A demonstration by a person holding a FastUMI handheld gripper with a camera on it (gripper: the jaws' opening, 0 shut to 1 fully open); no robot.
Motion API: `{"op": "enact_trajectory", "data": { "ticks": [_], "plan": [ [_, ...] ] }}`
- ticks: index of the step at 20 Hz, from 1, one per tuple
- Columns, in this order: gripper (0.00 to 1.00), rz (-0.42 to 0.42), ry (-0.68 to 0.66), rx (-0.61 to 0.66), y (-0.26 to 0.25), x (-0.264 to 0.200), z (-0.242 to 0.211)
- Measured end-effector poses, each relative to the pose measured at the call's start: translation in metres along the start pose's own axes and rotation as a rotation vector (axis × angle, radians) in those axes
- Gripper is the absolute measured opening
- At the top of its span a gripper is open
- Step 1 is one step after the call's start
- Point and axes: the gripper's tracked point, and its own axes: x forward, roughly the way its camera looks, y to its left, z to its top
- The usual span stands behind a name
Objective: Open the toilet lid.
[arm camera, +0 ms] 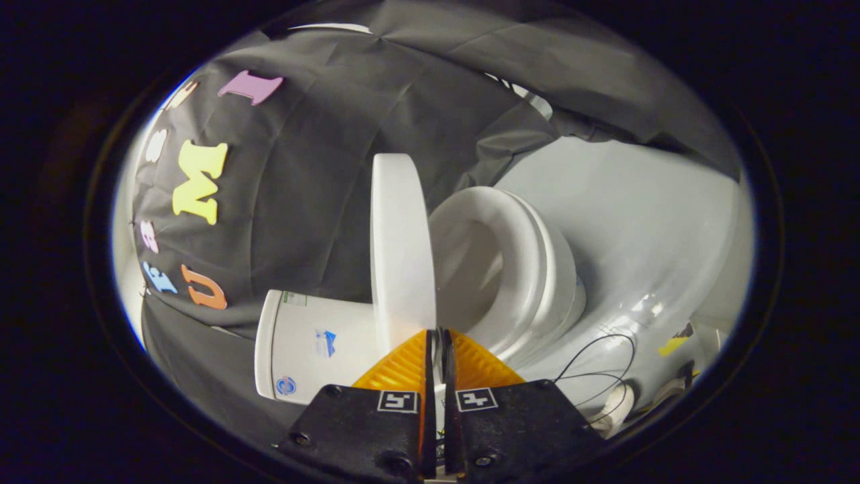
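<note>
The gripper has its two fingers drawn almost together, with only a thin dark slit between them, and the near edge of the toilet lid sits right at their tips; whether both fingers actually press on that edge cannot be told, since the slit looks too narrow to show what is inside it. The whole scene appears rolled sideways in the gripper view. The lid is raised off the seat and seen nearly edge-on, as a tall narrow white slab whose long axis runs straight away from the fingertips, its far rounded end reaching toward the black cloth wall. Its flat face is turned toward the toilet seat, which lies just beside it as a white oval ring, with the opening of the bowl shadowed between the two. The gap between lid and seat is narrow at the fingers and widens with distance from them. On the other side of the lid, the white cistern juts out from behind it, bearing a few small stickers, and rests against the cloth. Beyond the seat spreads a pale glossy floor, where thin black wires loop near the toilet's base.
</note>
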Motion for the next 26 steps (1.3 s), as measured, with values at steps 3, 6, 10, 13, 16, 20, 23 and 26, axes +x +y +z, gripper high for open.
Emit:
{"op": "enact_trajectory", "data": {
  "ticks": [3,6,10,13,16,20,23,26],
  "plan": [
    [0.08,-0.002,-0.002,-0.057,0.018,-0.004,0.000],
    [0.08,0.012,-0.002,-0.109,0.036,-0.010,-0.003],
    [0.07,0.018,-0.003,-0.169,0.060,-0.014,-0.008],
    [0.07,0.024,-0.004,-0.197,0.074,-0.016,-0.010],
    [0.07,0.020,-0.006,-0.215,0.081,-0.017,-0.014],
    [0.07,0.026,-0.006,-0.246,0.095,-0.018,-0.019],
    [0.08,0.024,-0.002,-0.283,0.105,-0.018,-0.023],
    [0.07,0.023,-0.001,-0.313,0.116,-0.020,-0.026]
  ]
}}
